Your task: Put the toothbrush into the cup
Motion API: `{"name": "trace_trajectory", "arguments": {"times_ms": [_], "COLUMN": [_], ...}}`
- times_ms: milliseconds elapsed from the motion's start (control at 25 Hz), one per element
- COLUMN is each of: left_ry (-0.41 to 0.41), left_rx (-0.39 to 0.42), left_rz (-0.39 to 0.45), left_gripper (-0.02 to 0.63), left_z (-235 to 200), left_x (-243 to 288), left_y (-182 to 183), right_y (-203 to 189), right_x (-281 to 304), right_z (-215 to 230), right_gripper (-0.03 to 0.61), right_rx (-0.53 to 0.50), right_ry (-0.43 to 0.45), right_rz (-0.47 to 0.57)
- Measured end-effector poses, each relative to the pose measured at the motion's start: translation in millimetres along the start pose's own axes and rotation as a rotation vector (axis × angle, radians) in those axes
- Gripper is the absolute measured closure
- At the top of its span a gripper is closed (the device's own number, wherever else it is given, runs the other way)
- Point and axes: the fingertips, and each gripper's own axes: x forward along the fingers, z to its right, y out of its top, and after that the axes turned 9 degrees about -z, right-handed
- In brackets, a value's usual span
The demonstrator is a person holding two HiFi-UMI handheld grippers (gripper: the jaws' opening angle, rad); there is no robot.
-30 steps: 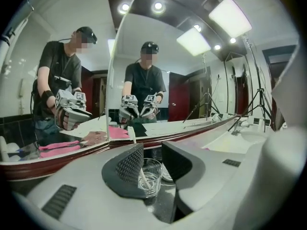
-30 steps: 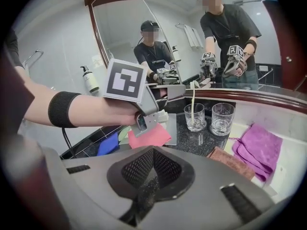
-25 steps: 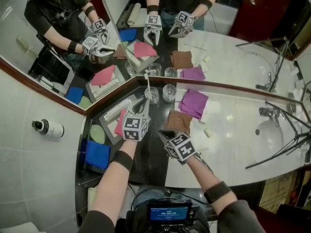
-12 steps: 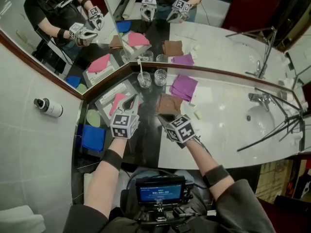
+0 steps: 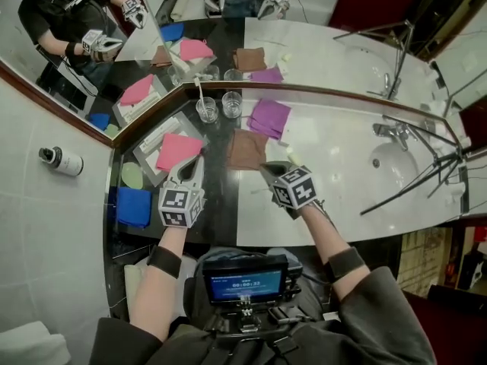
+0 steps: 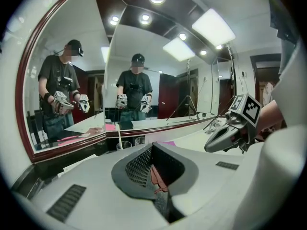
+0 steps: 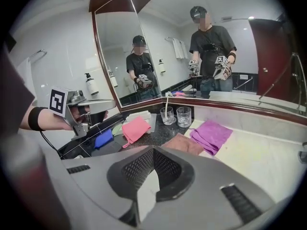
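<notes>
A white toothbrush (image 5: 200,96) stands upright in the left of two clear glass cups (image 5: 206,111) at the mirror's foot, with the other cup (image 5: 232,103) beside it. In the right gripper view the toothbrush (image 7: 166,103) leans in that same cup (image 7: 167,115). My left gripper (image 5: 192,164) hovers shut and empty over the dark counter, well short of the cups, beside a pink cloth (image 5: 176,150). My right gripper (image 5: 268,170) is also shut and empty, just right of a brown cloth (image 5: 247,149).
A grey tray (image 5: 156,138) holds the pink cloth. A purple cloth (image 5: 268,117) lies right of the cups, and a blue cloth (image 5: 134,206) and a green disc (image 5: 132,176) at the left. The basin (image 5: 396,167) and faucet (image 5: 386,131) are at the right. Tripod legs cross there.
Both grippers have drawn back from the cups toward the person. The left gripper was right at the cup with the toothbrush; the brush stays standing in it.
</notes>
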Motion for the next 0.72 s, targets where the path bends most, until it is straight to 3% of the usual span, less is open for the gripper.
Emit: {"name": "trace_trajectory", "arguments": {"times_ms": [280, 480, 600, 720], "left_ry": [-0.004, -0.014, -0.019, -0.029], "left_rx": [-0.029, -0.03, -0.031, -0.038], "left_rz": [-0.01, -0.01, -0.006, -0.009], "left_gripper": [0.611, 0.611, 0.611, 0.611], "left_z": [14, 23, 25, 28], "left_x": [-8, -7, -6, -4], "left_y": [-11, -14, -14, -19], "right_y": [-25, -37, -43, -50], "right_x": [-15, -13, -9, -3], "right_z": [18, 21, 17, 7], "right_gripper": [0.565, 0.563, 0.557, 0.553], "right_rx": [0.035, 0.006, -0.095, -0.304], "right_ry": [-0.024, -0.027, -0.034, -0.048], "right_rz": [-0.015, -0.044, -0.089, -0.171]}}
